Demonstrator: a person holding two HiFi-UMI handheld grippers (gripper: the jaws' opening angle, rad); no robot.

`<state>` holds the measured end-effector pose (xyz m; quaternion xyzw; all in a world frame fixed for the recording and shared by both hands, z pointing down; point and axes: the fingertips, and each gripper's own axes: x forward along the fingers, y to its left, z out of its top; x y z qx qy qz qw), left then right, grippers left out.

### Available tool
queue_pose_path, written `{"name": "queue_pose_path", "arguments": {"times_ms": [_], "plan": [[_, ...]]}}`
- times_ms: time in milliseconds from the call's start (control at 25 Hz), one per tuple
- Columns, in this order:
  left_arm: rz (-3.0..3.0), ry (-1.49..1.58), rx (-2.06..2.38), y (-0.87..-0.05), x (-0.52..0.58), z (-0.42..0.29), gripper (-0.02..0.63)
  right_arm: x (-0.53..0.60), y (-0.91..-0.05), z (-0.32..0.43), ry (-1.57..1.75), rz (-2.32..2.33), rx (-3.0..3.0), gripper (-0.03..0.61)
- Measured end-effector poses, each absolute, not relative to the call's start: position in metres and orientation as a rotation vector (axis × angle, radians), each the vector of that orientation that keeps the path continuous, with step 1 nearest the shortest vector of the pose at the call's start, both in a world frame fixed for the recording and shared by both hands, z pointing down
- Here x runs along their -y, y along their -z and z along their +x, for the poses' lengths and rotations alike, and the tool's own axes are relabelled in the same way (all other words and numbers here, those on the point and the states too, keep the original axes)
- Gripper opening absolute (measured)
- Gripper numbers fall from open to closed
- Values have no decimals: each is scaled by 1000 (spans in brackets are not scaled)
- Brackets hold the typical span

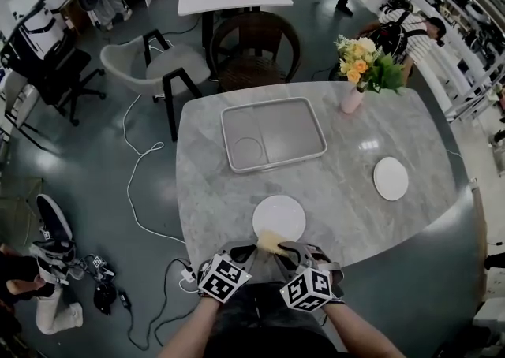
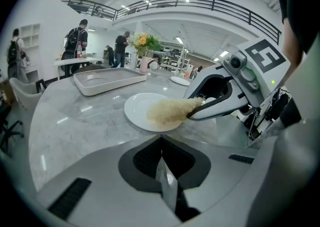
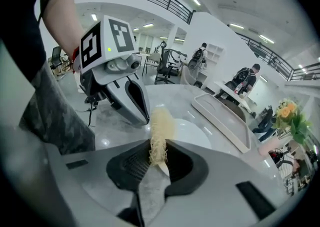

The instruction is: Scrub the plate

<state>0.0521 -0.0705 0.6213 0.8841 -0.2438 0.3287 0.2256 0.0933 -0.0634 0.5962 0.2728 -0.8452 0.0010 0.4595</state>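
A white plate (image 1: 280, 215) lies near the front edge of the marble table (image 1: 205, 191). A pale yellow fibrous scrubber (image 1: 271, 240) rests on the plate's near rim, and my right gripper (image 1: 286, 251) is shut on it. In the right gripper view the scrubber (image 3: 160, 133) sticks out from between the jaws toward the plate (image 3: 192, 131). My left gripper (image 1: 246, 252) hovers just left of the scrubber at the plate's near edge, jaws shut with nothing in them. The left gripper view shows the plate (image 2: 140, 108) ahead, with the scrubber (image 2: 170, 110) on it.
A grey tray (image 1: 272, 134) lies at the middle of the table. A second white plate (image 1: 390, 178) sits to the right. A pink vase of flowers (image 1: 353, 96) stands at the back right. Chairs (image 1: 170, 65) and cables on the floor lie beyond the table.
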Motion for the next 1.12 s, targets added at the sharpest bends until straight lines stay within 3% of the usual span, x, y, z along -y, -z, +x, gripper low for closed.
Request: {"name": "queue_pose_path", "arguments": {"times_ms": [440, 1120], "plan": [[2478, -697, 781, -583, 79, 42, 11, 69, -552, 96, -327, 866, 2283, 78], [2526, -352, 929, -526, 103, 38, 11, 74, -525, 101, -445, 990, 2377, 78]]}}
